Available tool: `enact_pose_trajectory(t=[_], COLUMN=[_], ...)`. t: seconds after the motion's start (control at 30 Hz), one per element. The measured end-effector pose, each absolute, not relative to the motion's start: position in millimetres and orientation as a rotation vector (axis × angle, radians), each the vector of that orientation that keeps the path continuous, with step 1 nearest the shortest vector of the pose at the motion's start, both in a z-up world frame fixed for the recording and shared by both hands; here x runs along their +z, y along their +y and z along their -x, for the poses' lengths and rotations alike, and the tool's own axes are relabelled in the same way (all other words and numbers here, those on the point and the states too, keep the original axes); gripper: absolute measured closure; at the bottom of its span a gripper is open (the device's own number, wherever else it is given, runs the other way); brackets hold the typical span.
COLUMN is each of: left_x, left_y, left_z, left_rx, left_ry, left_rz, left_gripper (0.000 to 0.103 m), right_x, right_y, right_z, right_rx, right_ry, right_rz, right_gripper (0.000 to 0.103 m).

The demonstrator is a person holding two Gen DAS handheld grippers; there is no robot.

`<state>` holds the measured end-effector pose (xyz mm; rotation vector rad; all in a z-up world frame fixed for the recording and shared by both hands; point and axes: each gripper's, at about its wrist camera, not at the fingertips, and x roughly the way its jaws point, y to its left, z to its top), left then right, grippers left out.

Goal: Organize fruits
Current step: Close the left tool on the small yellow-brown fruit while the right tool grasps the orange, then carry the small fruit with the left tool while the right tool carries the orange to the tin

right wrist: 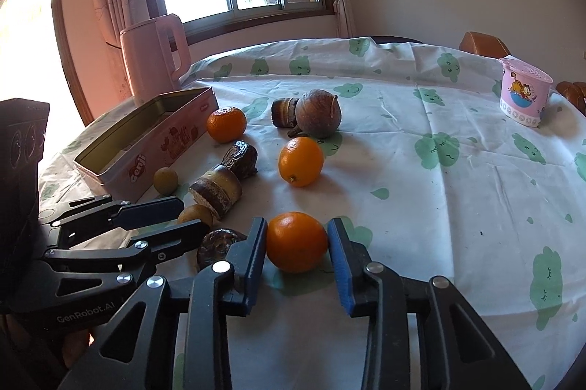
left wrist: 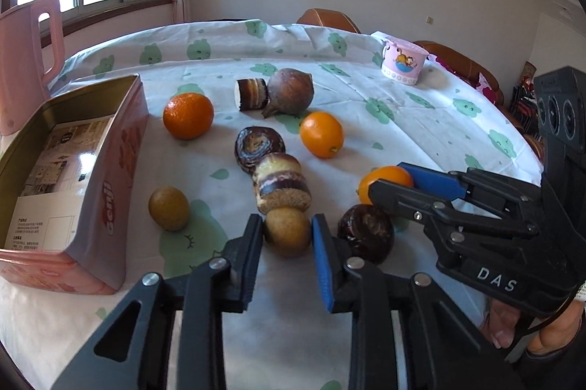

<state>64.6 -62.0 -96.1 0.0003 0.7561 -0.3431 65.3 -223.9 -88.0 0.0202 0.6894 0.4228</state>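
At lower centre of each wrist view, a small brownish-green fruit is clenched by the left gripper and an orange by the right gripper. Either round fruit could be squeezed out on lifting.

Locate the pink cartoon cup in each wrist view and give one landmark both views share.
Left wrist: pink cartoon cup stands upper right, far across the tablecloth.
Right wrist: the cup stands at the far right edge.
Shared landmark: open pink tin, at left in both.
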Motion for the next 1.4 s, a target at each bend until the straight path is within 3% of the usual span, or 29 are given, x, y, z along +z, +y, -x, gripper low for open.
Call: enact_pose_trajectory(t=[1.4], left_x=[-84], left_y=[-54], left_z=[-35], left_rx=[-0.289], left_ry=[0.515], left_rz=[-0.051], left_gripper=[0.074], right_x=[-77], right_y=[-234], right_z=[-41], right_rx=[0.437], right_ry=[0.47], right_rz=[-0.043], right_gripper=[0.07])
